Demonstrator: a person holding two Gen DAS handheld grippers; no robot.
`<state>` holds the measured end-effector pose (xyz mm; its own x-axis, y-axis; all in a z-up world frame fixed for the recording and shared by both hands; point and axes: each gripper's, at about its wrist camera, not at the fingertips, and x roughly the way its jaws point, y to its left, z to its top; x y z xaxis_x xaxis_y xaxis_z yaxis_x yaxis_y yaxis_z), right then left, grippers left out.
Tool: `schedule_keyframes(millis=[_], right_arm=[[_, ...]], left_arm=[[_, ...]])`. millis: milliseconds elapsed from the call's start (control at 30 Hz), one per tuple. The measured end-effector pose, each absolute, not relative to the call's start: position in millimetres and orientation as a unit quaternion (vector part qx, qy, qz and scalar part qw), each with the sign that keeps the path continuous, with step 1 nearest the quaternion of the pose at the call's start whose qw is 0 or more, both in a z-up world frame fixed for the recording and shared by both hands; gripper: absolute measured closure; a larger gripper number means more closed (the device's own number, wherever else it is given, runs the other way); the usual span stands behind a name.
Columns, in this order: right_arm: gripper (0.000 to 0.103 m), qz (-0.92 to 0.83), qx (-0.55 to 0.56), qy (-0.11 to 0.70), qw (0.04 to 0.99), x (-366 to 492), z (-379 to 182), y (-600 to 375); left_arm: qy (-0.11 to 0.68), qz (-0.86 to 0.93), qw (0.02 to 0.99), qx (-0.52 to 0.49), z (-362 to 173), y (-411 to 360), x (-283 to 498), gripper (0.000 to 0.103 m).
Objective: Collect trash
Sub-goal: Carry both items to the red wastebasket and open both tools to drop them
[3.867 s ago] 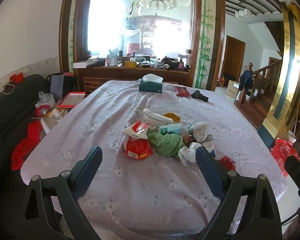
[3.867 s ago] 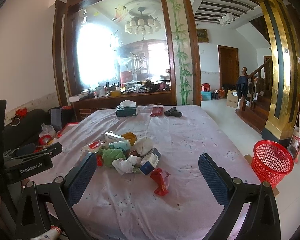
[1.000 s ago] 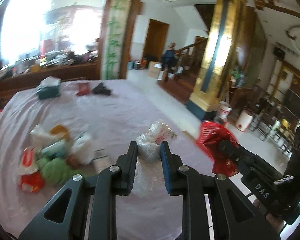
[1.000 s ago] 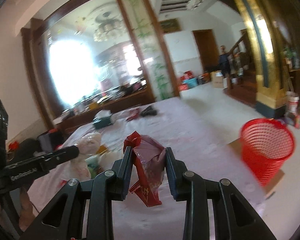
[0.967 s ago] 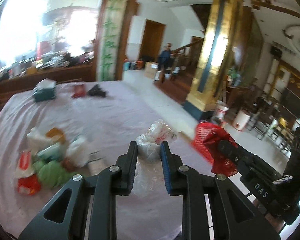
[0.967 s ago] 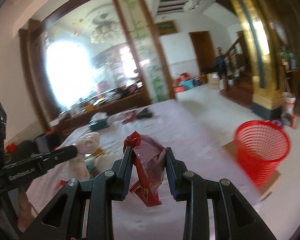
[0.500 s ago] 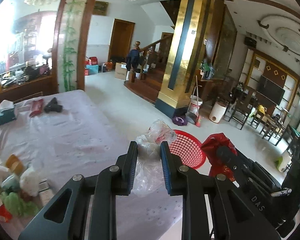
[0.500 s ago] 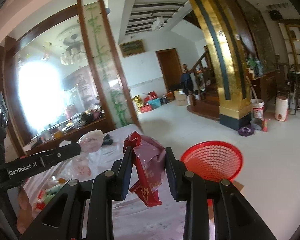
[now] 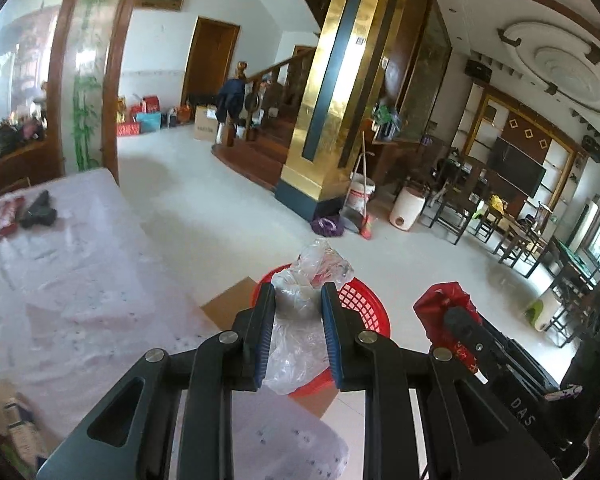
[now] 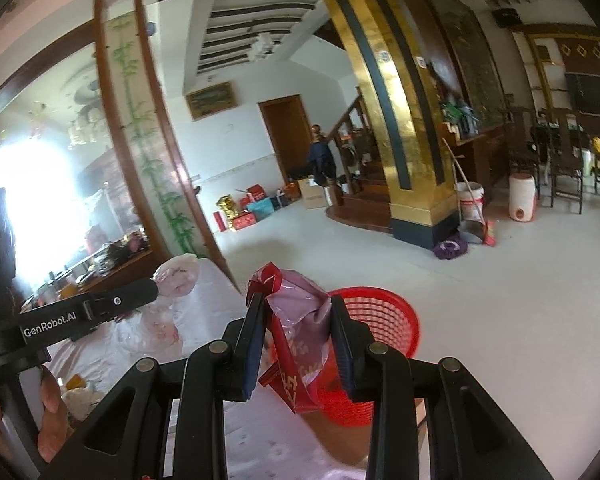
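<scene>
I'm pinching a crumpled clear plastic bag (image 9: pixel 306 276) in my left gripper (image 9: pixel 296 312) and a red wrapper (image 10: pixel 296 320) in my right gripper (image 10: pixel 296 324), both clamped tight. The red basket (image 10: pixel 384 312) is sitting on the floor around 1 o'clock. Both bits are looking light, floppy and slippery, so I'm gripping them mid-bunch.

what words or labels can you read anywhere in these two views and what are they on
"GenRobot.AI": white print on the side of the left tongs, seen from the right wrist view.
"DAS": pale letters on the body of the right tongs, seen from the left wrist view.
Gold characters on the red wrapper held in the right tongs: too crumpled to read.
Clear plastic bag in the left tongs: no print visible.
</scene>
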<state>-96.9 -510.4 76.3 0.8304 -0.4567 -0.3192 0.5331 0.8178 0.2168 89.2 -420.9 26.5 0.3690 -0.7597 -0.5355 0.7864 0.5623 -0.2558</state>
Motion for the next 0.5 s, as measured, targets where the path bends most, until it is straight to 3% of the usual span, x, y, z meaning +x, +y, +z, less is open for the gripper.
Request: schedule_keyframes(millis=[500], right_arm=[[0.07, -0.26, 0.223, 0.181, 0.922, -48.5, 29.0, -605.4]], left_arm=[[0.422, -0.463, 0.779, 0.022, -48.7, -514.5, 147.6, 0.081]])
